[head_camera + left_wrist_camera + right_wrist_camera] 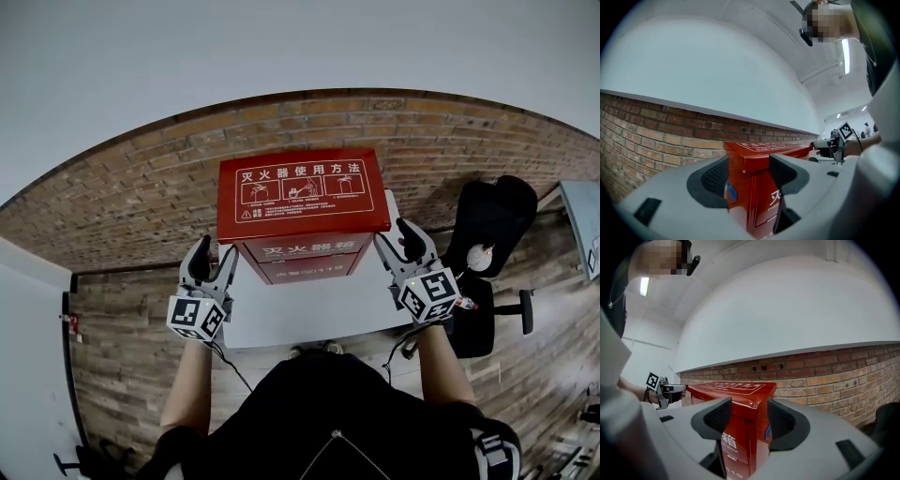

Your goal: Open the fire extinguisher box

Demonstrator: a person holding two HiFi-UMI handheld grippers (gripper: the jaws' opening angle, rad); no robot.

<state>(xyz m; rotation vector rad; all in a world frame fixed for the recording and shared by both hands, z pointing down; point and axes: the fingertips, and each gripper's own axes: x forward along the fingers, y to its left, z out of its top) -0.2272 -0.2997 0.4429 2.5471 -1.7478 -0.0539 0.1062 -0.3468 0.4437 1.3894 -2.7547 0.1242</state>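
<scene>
- Your left hand-held gripper [216,249] stands wide open and empty, just beside the box's left front corner.
- The red metal fire extinguisher box [302,202] sits on the white bench [309,314]; its lid appears down.
- Your right hand-held gripper [393,236] is likewise wide open and empty. Take both lid edges evenly and lift together.

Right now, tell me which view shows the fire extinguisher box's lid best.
The head view: it looks down on the lid, so its whole printed top shows. Both gripper views catch it nearly edge-on, from one corner each, with the print foreshortened.
</scene>
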